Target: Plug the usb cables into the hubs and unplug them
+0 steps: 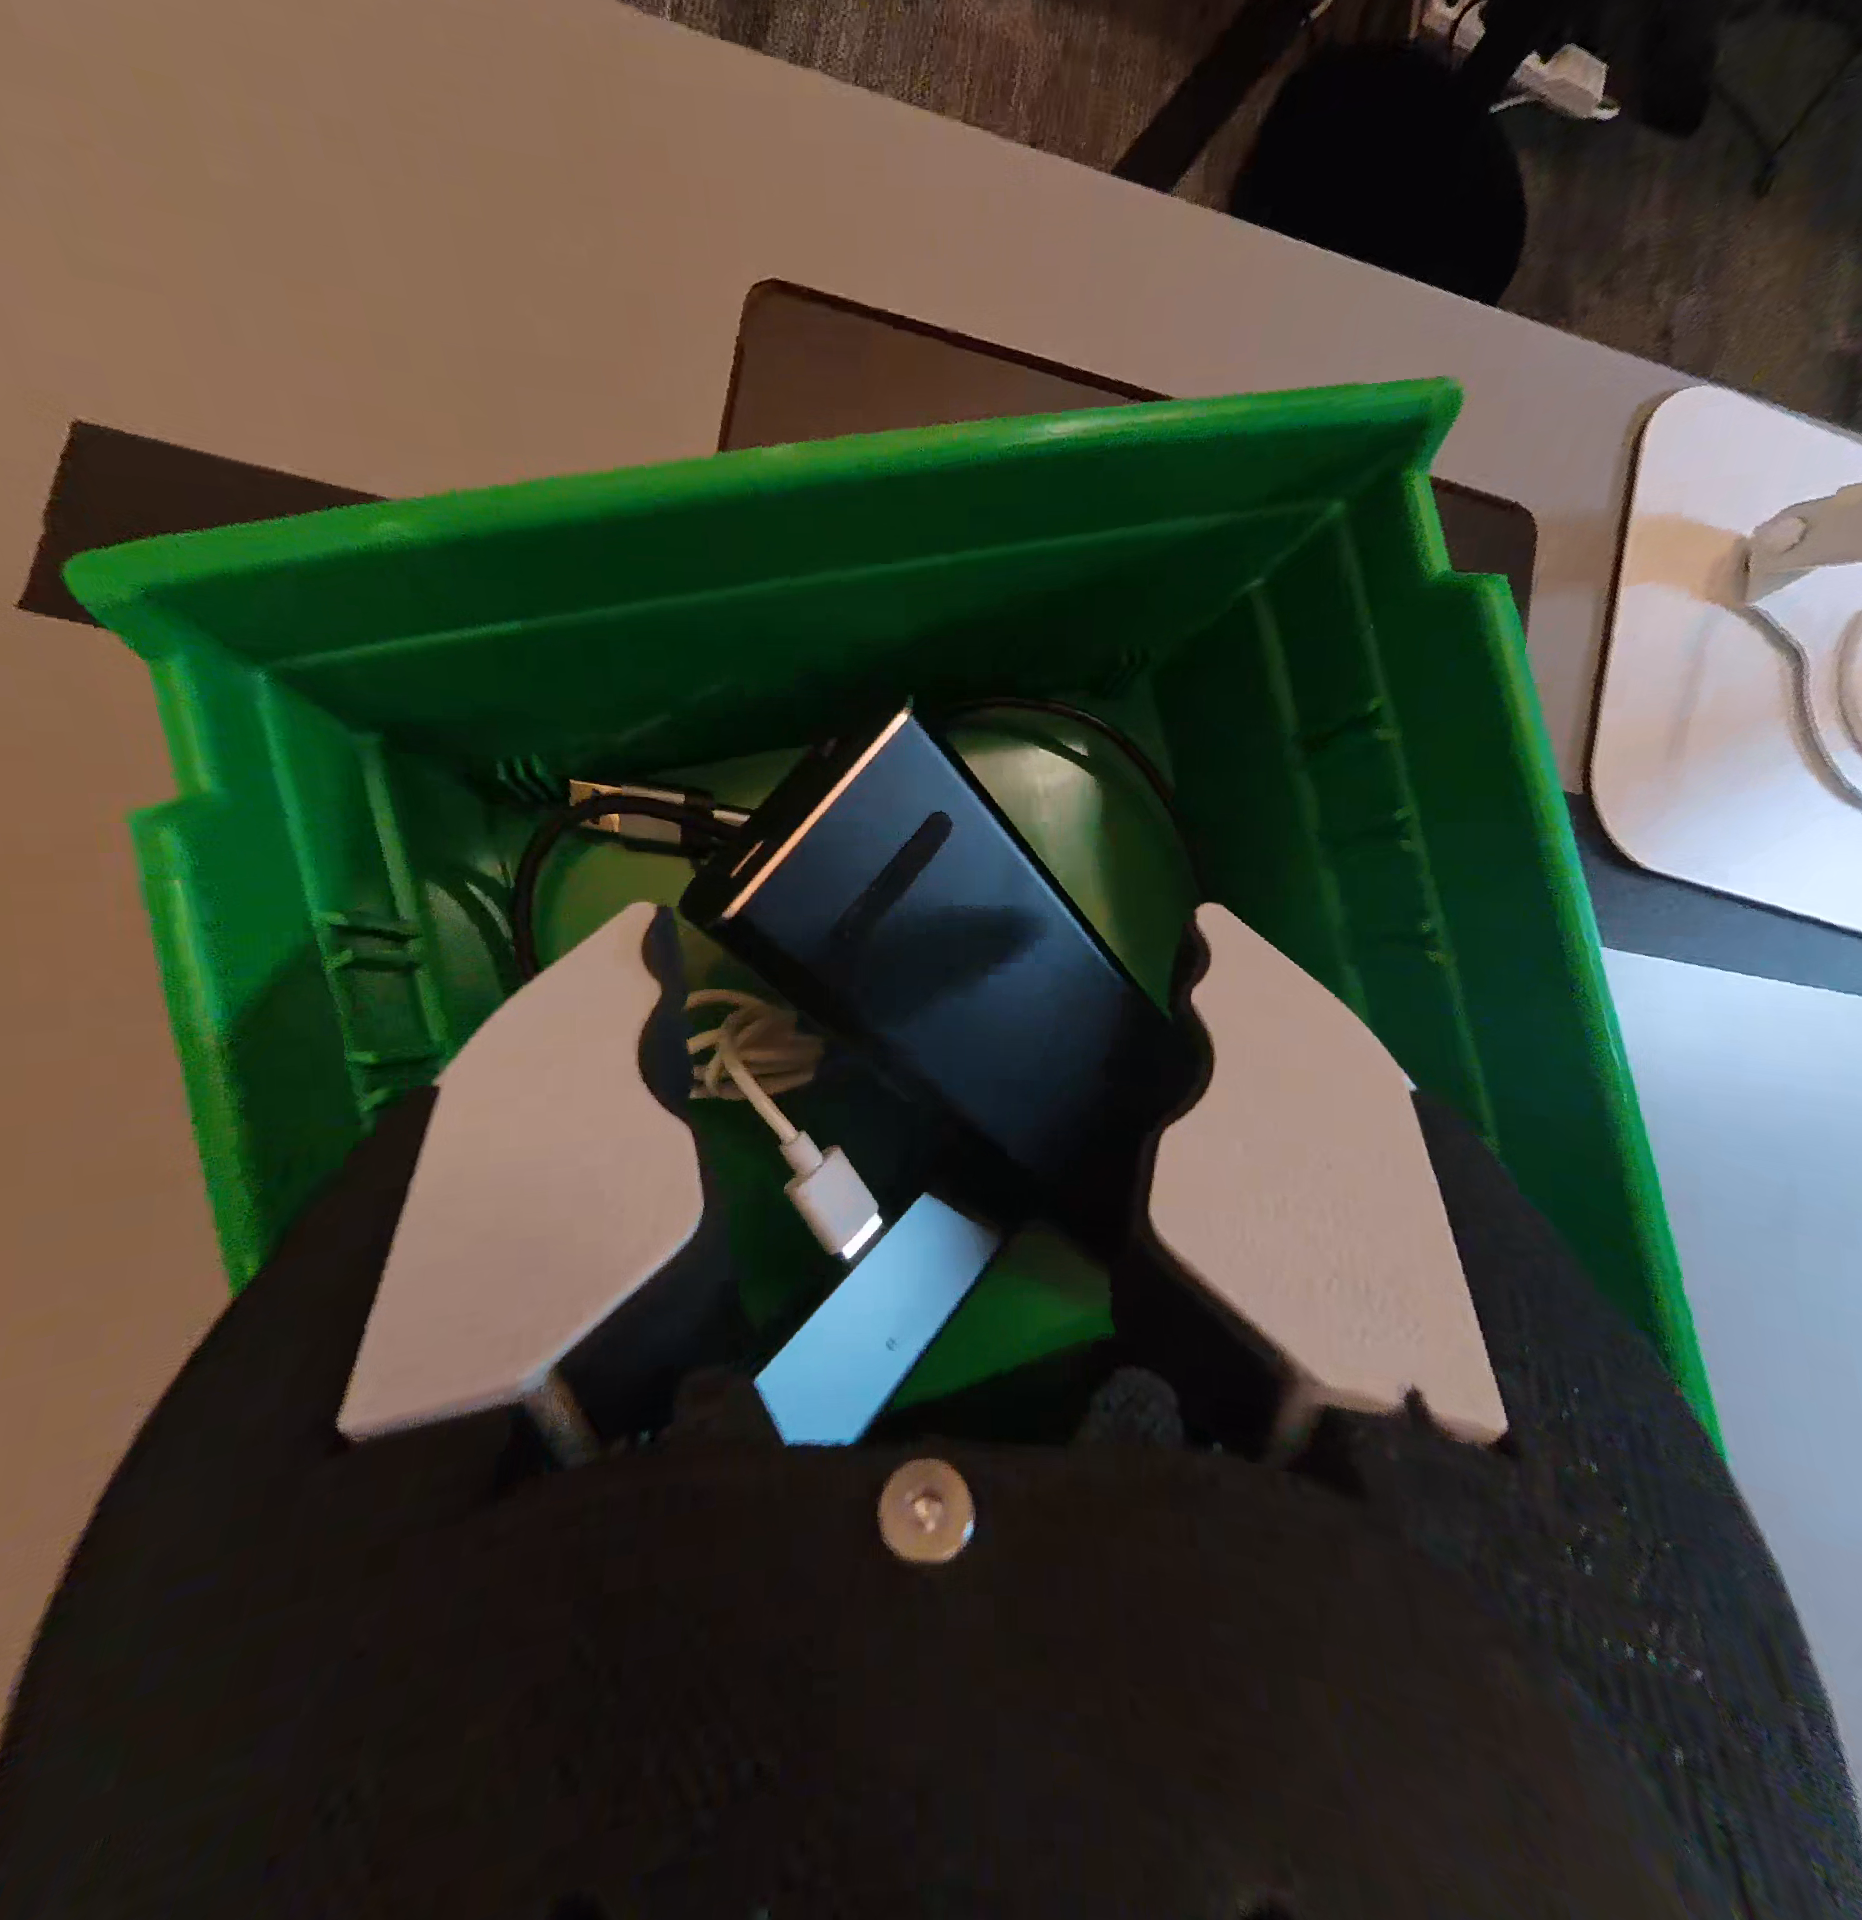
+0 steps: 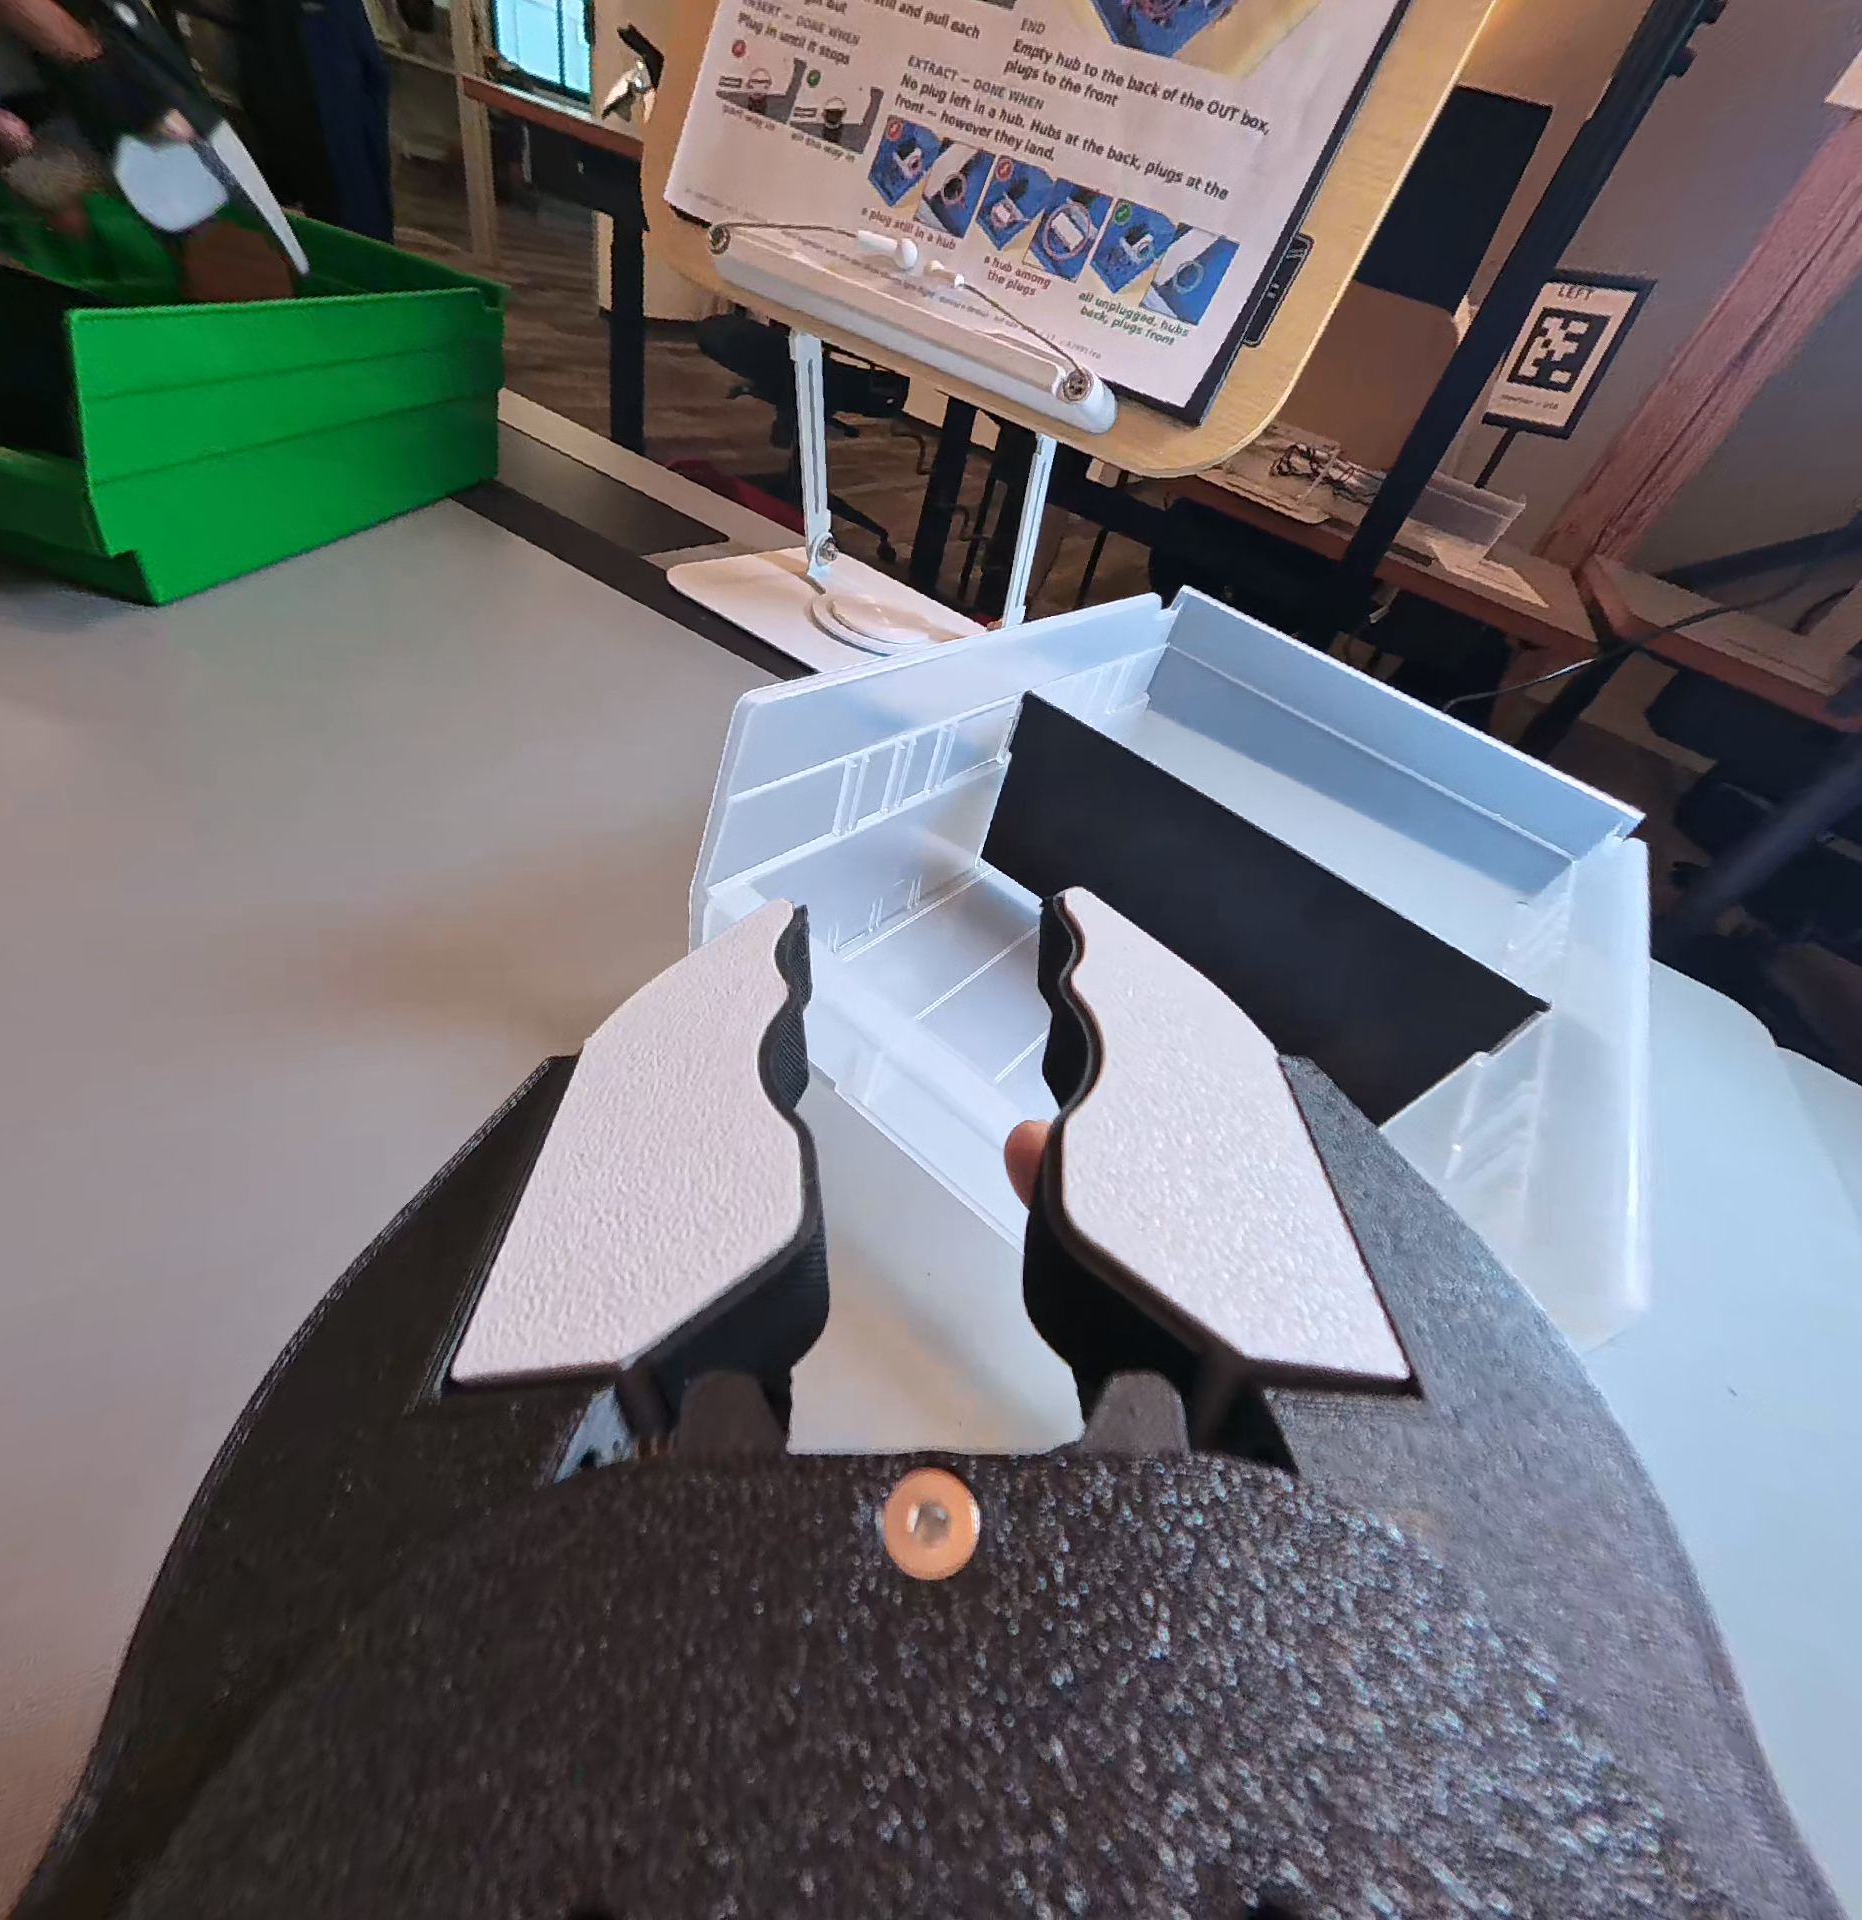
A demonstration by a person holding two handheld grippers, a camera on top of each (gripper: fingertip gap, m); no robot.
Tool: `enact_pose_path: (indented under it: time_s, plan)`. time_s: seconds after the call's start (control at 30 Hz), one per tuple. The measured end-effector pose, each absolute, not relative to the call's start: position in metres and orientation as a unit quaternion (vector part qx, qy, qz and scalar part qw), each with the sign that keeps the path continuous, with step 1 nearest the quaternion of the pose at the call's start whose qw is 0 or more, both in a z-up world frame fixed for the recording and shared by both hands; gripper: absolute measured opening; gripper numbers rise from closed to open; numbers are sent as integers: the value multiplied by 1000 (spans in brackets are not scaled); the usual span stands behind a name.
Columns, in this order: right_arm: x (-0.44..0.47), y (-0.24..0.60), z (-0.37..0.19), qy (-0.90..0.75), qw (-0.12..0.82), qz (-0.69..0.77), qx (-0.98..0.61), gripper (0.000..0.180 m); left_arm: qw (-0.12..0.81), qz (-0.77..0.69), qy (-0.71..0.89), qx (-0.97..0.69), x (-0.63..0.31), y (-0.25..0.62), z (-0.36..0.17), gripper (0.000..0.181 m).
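Note:
My left gripper (image 1: 922,925) is open and reaches down into a green bin (image 1: 761,540). A dark grey hub (image 1: 927,935) lies slanted between its white fingers (image 1: 553,1164), not clamped. Below it a small silver hub (image 1: 885,1320) has a white USB plug (image 1: 833,1205) in its end, with the white cable coiled (image 1: 740,1039) beside it. Black cable plugs (image 1: 636,810) lie at the bin's back left. My right gripper (image 2: 927,914) is open and empty, over the front compartment of a white bin (image 2: 802,790) with a black divider (image 2: 1249,935). The green bin (image 2: 283,416) and left gripper (image 2: 179,177) show far left.
A white stand (image 2: 906,613) with an instruction sheet (image 2: 1010,135) stands behind the white bin; its base also shows in the left wrist view (image 1: 1737,675). A dark mat (image 1: 854,364) lies beyond the green bin. The table's far edge (image 1: 1114,187) drops to the floor and chairs. Left tips to right tips: about 55 cm. To the white USB plug (image 1: 833,1205): left tips about 6 cm, right tips about 55 cm.

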State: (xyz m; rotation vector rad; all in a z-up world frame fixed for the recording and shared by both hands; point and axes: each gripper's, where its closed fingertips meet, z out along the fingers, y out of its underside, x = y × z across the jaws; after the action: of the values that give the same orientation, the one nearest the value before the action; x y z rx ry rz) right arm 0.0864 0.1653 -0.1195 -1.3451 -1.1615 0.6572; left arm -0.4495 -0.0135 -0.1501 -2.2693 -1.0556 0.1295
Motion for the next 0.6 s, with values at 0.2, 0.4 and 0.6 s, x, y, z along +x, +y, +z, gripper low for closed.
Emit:
enact_pose_path:
  time_s: [0.2, 0.4, 0.6]
  plan:
    - [85, 163, -117, -495, 581, 293, -577, 41, 286, 39, -418, -861, -443, -8, -183, 90]
    - [80, 157, -122, -515, 576, 284, -569, 40, 283, 59, -368, -884, -443, -1, -179, 77]
    - [82, 159, -122, -515, 579, 278, -567, 39, 373, 44, -297, -878, -430, 18, -125, 33]
